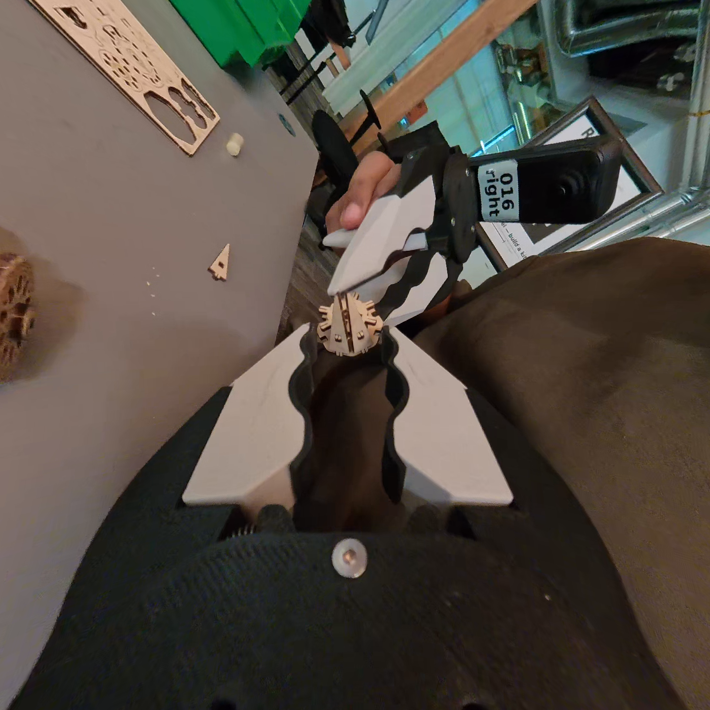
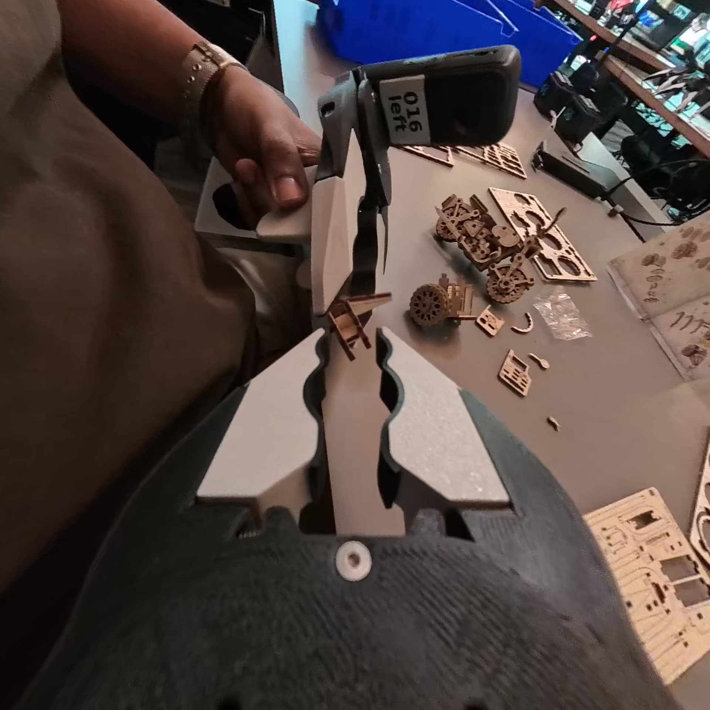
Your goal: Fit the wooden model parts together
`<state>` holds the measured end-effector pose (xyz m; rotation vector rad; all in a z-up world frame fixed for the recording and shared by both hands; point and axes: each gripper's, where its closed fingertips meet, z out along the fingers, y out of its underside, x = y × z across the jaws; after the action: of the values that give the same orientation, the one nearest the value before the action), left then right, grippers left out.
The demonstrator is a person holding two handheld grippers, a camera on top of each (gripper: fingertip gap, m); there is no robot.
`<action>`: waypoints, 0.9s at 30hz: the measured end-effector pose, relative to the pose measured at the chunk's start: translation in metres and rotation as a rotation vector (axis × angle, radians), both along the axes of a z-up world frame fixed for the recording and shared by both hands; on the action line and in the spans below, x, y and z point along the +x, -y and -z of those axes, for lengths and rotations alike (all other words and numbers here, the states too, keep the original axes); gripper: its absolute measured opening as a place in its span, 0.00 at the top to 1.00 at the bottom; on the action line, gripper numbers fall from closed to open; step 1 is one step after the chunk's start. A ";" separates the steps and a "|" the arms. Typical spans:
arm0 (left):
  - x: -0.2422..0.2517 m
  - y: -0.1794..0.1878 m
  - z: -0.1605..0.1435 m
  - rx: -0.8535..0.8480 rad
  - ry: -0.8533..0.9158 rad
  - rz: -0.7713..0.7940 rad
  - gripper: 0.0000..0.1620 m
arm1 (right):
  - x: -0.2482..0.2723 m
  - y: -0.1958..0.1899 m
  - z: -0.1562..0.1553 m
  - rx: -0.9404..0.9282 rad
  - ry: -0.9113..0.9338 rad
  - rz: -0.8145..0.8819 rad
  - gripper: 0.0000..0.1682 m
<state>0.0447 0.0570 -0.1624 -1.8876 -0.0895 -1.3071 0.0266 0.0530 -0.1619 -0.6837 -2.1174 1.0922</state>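
A small pale wooden sub-assembly, a toothed disc with fins slotted into it, sits between the tips of my left gripper, which is shut on it. It is held in the air off the edge of the grey table, close to the person's brown-clad body. In the right wrist view the sub-assembly hangs at the tip of the left gripper. My right gripper is open, with its tips on either side of the sub-assembly and one fingertip at the top of a fin.
On the table are a part-built wooden motorcycle, a wheel unit, loose small parts, a plastic bag and punched sheets. A triangular piece and a white peg lie nearby. Blue bins stand at the back. Both grippers' tips are close together, under 4 cm apart. About 8 cm separates my left fingertips from the triangular piece.
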 end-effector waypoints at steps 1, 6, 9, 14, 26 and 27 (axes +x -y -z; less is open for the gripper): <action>0.000 0.000 -0.001 0.003 0.006 0.000 0.81 | 0.001 0.001 -0.001 0.003 -0.006 -0.005 0.90; -0.007 -0.004 -0.014 0.056 0.061 -0.056 0.68 | -0.007 -0.010 -0.008 -0.029 -0.026 0.077 0.92; -0.016 -0.009 -0.015 0.070 0.042 -0.125 0.67 | -0.018 -0.024 -0.016 -0.080 -0.050 0.201 0.92; -0.029 -0.021 -0.029 0.090 0.171 -0.289 0.69 | -0.032 -0.034 -0.027 -0.107 -0.119 0.360 0.93; -0.054 -0.019 -0.037 0.121 0.292 -0.415 0.85 | -0.042 -0.026 -0.033 -0.113 -0.177 0.434 0.93; -0.054 -0.019 -0.038 0.129 0.284 -0.415 0.85 | -0.042 -0.027 -0.033 -0.136 -0.168 0.435 0.93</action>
<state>-0.0088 0.0759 -0.1240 -1.4661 -0.5041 -1.2452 -0.0155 0.0804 -0.1286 -1.0228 -1.6595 1.0127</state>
